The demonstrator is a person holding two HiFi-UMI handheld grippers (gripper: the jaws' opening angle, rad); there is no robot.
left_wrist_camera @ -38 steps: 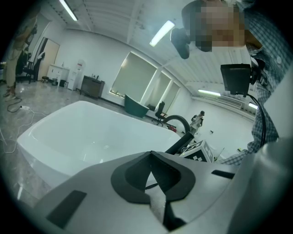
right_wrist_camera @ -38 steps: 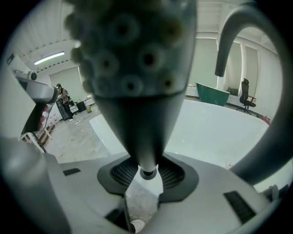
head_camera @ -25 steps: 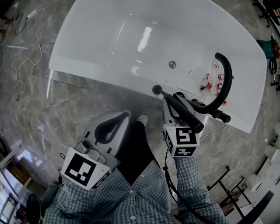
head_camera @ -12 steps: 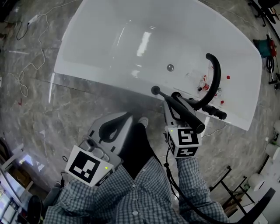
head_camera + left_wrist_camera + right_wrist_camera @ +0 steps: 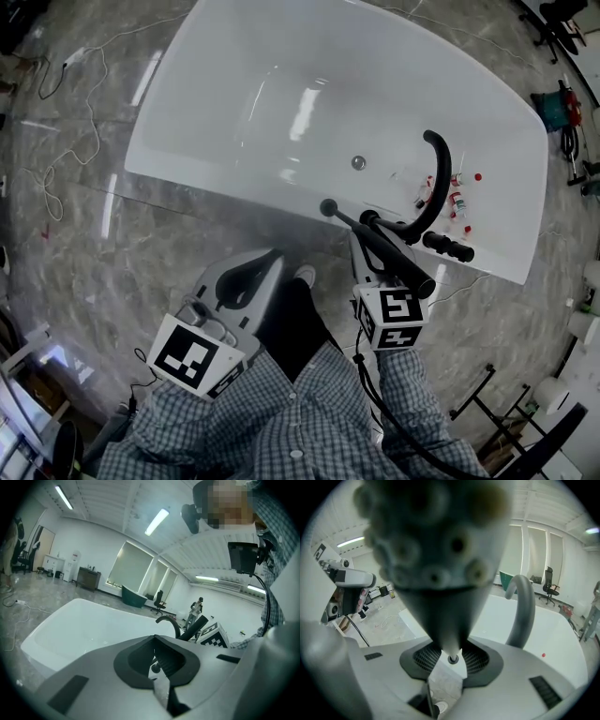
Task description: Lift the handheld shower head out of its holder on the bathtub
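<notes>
Left tongs (image 5: 267, 258), grey with ribbed dark pads, are closed on nothing before the glossy white oval tub (image 5: 234, 84). Right tongs (image 5: 362, 234) clamp the slim black stick-shaped shower head (image 5: 380, 246); a curved black spout (image 5: 436, 173) arches just beyond.

no legible text or numbers, square black-and-white markers on left cube (image 5: 195, 359) and right cube (image 5: 396, 319) (patterns, not lettering)
</notes>
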